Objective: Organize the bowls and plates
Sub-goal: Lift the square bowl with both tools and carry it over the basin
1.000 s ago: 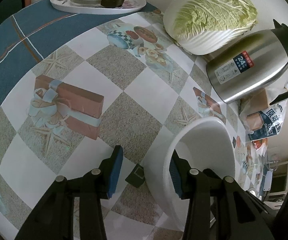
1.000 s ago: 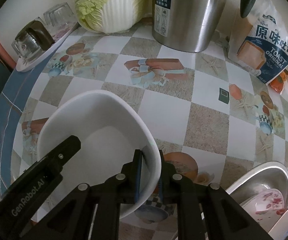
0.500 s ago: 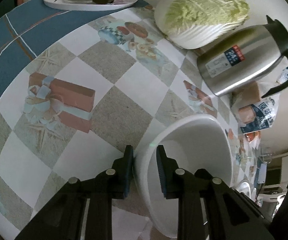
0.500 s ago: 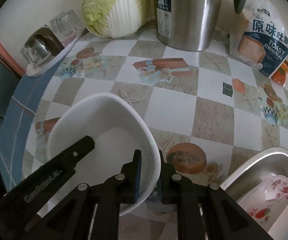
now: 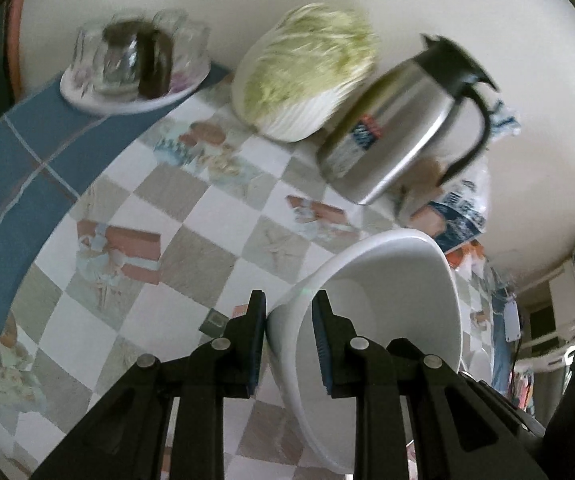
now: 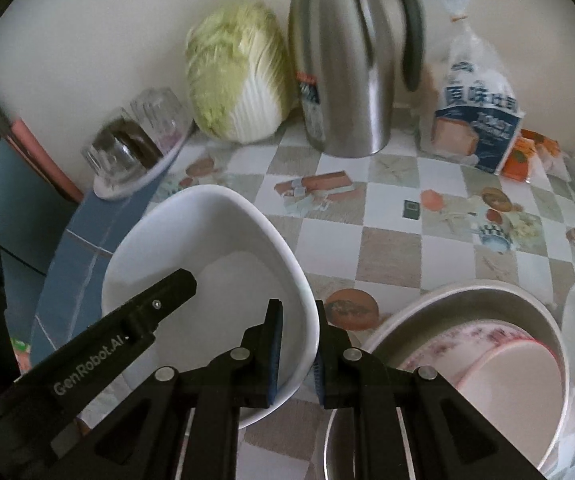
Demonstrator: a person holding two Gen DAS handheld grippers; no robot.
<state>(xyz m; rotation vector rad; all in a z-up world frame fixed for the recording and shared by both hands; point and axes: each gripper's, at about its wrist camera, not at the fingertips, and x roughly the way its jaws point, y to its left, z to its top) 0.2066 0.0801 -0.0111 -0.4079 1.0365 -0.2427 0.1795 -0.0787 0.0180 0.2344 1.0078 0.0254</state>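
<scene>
Bowl (image 6: 207, 264) – plain white, wide and rounded – is held at two sides of its rim, above the checked tablecloth (image 6: 391, 240). Right gripper (image 6: 297, 344) pinches the rim narrowly, one blue pad inside the wall and one outside. Left gripper (image 5: 289, 340) has a narrow hold on the opposite edge, its pads (image 5: 257, 340) likewise one on each side of the wall; its jaws have just been closing onto that rim. In the right view the left gripper's black finger reaches into the bowl from the lower left. Just right of the bowl is a metal basin (image 6: 467, 300) with a flowered dish (image 6: 467, 340) and a pale plate (image 6: 507, 384) leaning inside it. Farther back, along the wall, stand a tray of upturned glasses (image 6: 135, 148), a cabbage (image 6: 239, 88), a steel jug (image 6: 347, 80) and a bag of toast (image 6: 475, 120) – all blurred
</scene>
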